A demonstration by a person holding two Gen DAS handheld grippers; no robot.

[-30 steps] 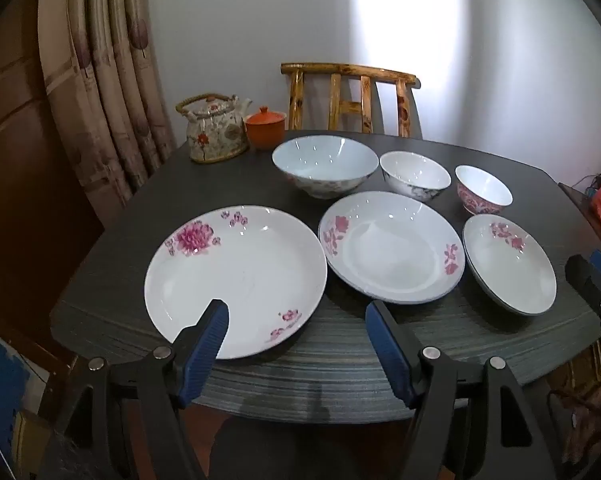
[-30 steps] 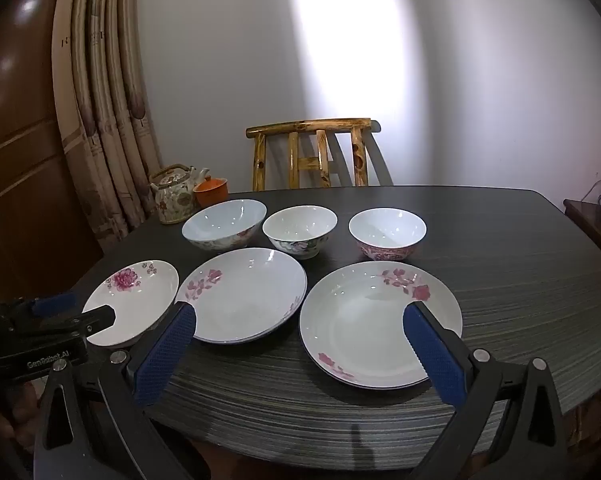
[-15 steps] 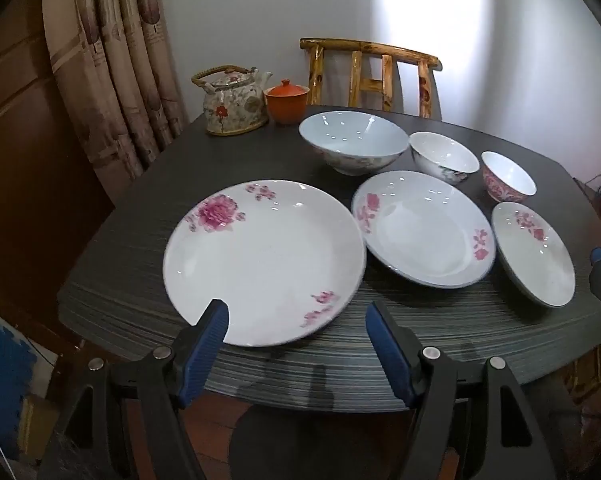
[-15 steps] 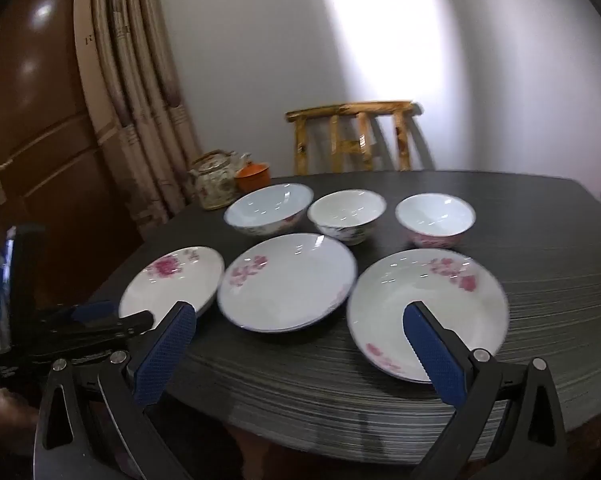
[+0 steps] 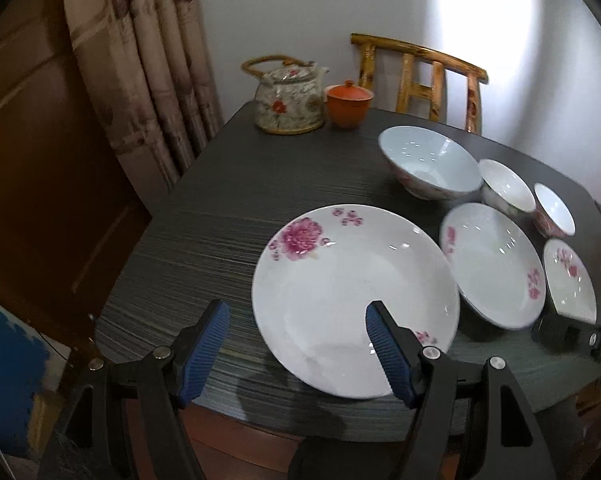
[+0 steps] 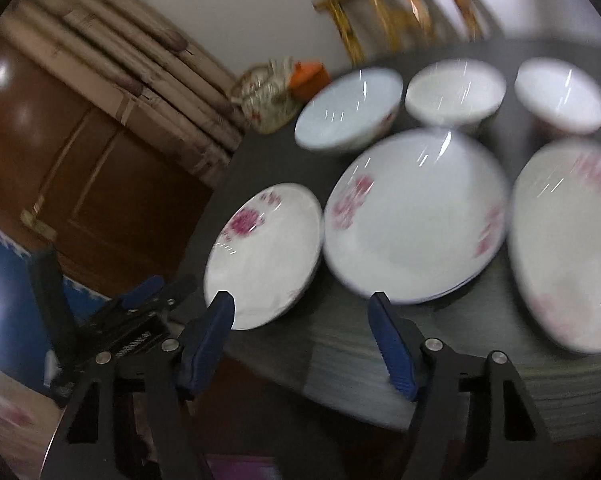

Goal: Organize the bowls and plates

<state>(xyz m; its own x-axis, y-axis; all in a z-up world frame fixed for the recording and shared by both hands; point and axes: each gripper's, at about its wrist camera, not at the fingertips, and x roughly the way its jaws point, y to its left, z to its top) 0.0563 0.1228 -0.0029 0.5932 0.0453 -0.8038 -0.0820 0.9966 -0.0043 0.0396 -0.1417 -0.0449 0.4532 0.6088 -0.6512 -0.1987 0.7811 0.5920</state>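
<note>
Three flowered white plates lie in a row on the dark table (image 5: 220,220): a large plate (image 5: 352,292), a middle plate (image 5: 492,264) and a small plate (image 5: 568,280). Behind them stand a big bowl (image 5: 428,160), a middle bowl (image 5: 504,188) and a small pink bowl (image 5: 552,212). My left gripper (image 5: 296,320) is open over the large plate's near rim, without touching it. In the blurred right wrist view my right gripper (image 6: 300,312) hangs over the table's front edge before the middle plate (image 6: 412,216). Its jaws are closing with nothing between them.
A flowered teapot (image 5: 288,100) and an orange lidded cup (image 5: 346,104) stand at the table's far left corner. A wooden chair (image 5: 420,76) is behind the table. Curtains (image 5: 140,60) and a brown door (image 5: 40,160) are to the left.
My left gripper has moved up to the large plate, its right finger now over the plate. My right gripper has swung left, tilted and rolled, and its jaws have narrowed.
</note>
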